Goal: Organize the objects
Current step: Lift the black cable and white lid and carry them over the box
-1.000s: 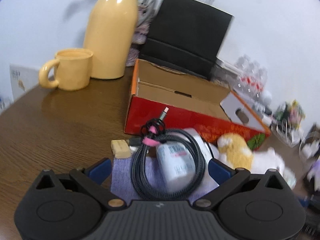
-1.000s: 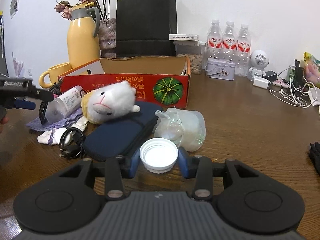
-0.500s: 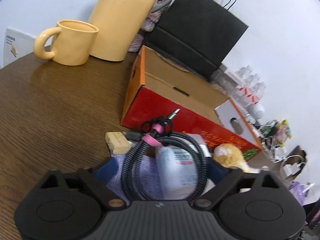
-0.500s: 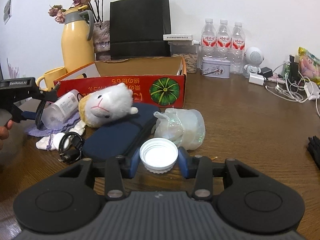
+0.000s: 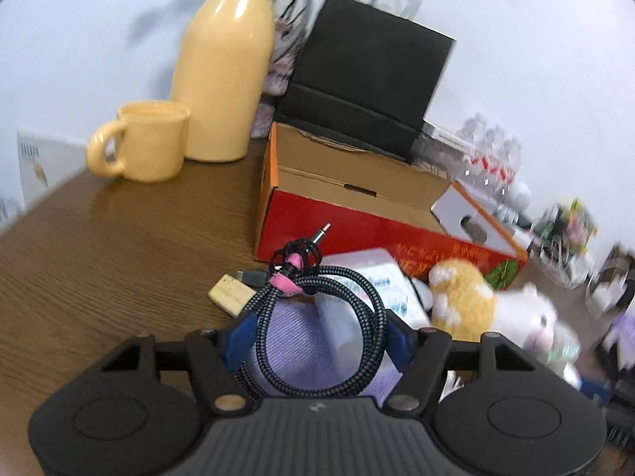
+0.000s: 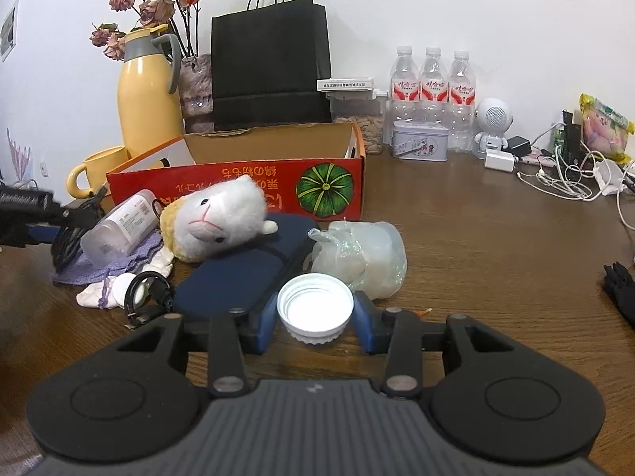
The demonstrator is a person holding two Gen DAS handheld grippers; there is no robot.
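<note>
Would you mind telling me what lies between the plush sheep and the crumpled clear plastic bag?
In the right wrist view, the dark blue pouch fills that stretch: the plush sheep rests on its far end and the plastic bag sits against its right edge.

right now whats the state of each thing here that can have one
left hand-held gripper: jaws just closing, pads against the coiled cable
right hand-held gripper: shut on the white lid
red box: open on top
small bottle: lying on its side
plush toy: lying on the dark pouch
yellow jug: upright, lid on
</note>
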